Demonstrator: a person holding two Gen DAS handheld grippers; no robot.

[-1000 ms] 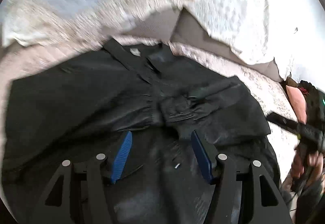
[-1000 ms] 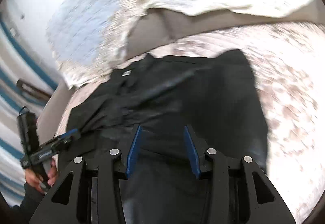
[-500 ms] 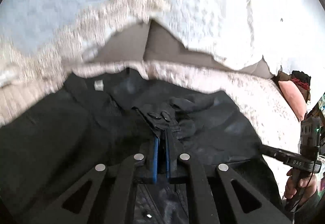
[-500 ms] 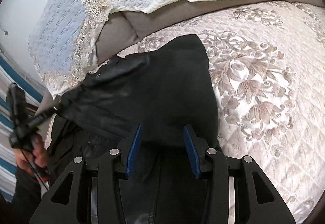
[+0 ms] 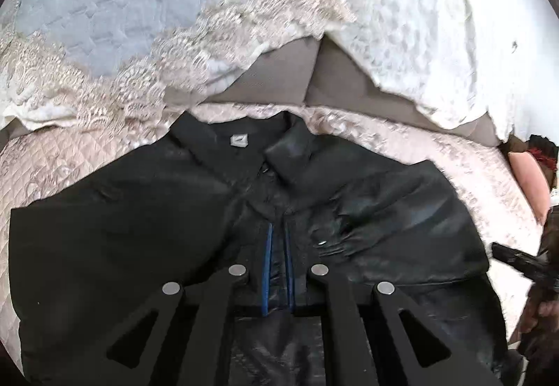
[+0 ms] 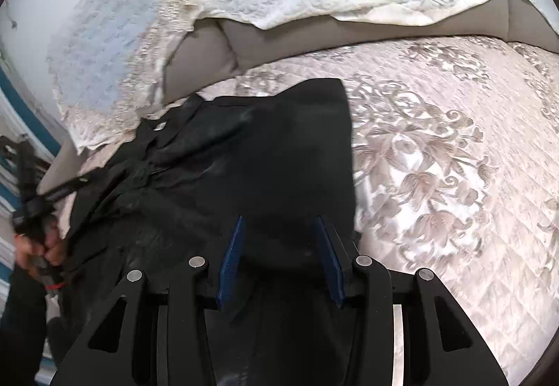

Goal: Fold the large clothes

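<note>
- Black jacket (image 5: 139, 246) lies spread, collar (image 5: 241, 141) toward the pillows (image 5: 419, 19), on a quilted floral bedspread (image 6: 436, 158), likely flattened for folding.
- Left gripper (image 5: 277, 239) has just closed, pinching a fold of jacket fabric near the front opening below the collar.
- Right gripper (image 6: 279, 235) hovers half open over the jacket's right side, grasping nothing, seemingly waiting.
</note>
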